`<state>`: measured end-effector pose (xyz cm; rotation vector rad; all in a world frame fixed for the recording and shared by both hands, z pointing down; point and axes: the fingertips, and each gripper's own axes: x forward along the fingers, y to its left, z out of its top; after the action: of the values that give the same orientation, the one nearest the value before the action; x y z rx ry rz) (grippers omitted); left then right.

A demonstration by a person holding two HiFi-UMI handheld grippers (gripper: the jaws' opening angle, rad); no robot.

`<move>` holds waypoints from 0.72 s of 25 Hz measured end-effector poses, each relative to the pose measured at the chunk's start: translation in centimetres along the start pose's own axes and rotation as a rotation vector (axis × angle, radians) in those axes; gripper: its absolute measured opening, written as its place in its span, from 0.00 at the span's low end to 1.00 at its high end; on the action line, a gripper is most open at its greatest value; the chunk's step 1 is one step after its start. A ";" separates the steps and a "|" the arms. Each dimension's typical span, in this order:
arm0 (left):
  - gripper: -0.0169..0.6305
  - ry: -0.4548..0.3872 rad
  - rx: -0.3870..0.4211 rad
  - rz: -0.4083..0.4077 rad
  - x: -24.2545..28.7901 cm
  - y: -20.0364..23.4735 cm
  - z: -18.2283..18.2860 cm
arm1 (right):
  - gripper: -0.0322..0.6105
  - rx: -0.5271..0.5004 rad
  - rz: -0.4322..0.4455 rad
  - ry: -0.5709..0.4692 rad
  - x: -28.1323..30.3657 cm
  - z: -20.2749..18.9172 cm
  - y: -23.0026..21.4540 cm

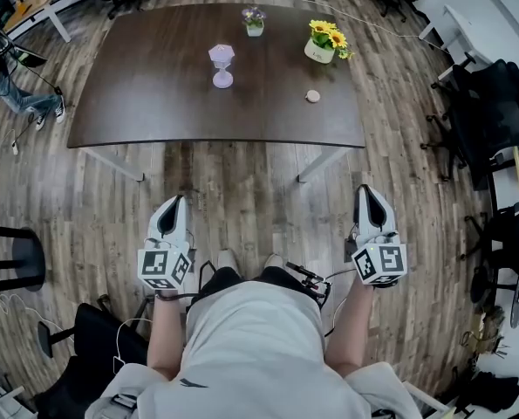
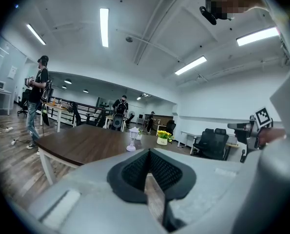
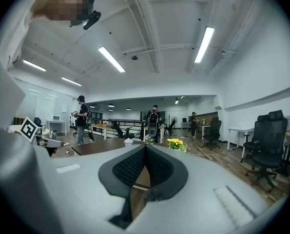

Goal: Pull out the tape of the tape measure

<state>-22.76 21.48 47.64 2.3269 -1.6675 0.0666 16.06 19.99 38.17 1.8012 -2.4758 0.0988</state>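
A small round beige tape measure (image 1: 312,96) lies on the right part of the dark brown table (image 1: 154,103), well ahead of both grippers. My left gripper (image 1: 174,206) is held low in front of the person's body, over the wood floor short of the table's near edge, with its jaws shut on nothing. My right gripper (image 1: 368,192) is level with it on the right, also shut and empty. In the left gripper view the black pads (image 2: 135,172) meet, and the table (image 2: 81,143) lies beyond. The right gripper view shows closed pads (image 3: 130,167) too.
On the table stand a pale lilac lamp-shaped ornament (image 1: 221,65), a pot of yellow flowers (image 1: 326,42) and a small pot of purple flowers (image 1: 254,21). Black office chairs (image 1: 495,112) crowd the right side. A black stool (image 1: 19,256) stands at left. People stand beyond the table (image 2: 37,99).
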 end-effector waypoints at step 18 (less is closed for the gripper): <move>0.03 0.027 0.004 -0.044 5.1 3.7 0.2 | 0.05 0.037 -0.014 0.021 5.1 -2.2 1.0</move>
<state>-24.55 15.59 49.15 2.3535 -1.6046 0.0923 13.65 15.70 40.83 1.8221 -2.4625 0.1623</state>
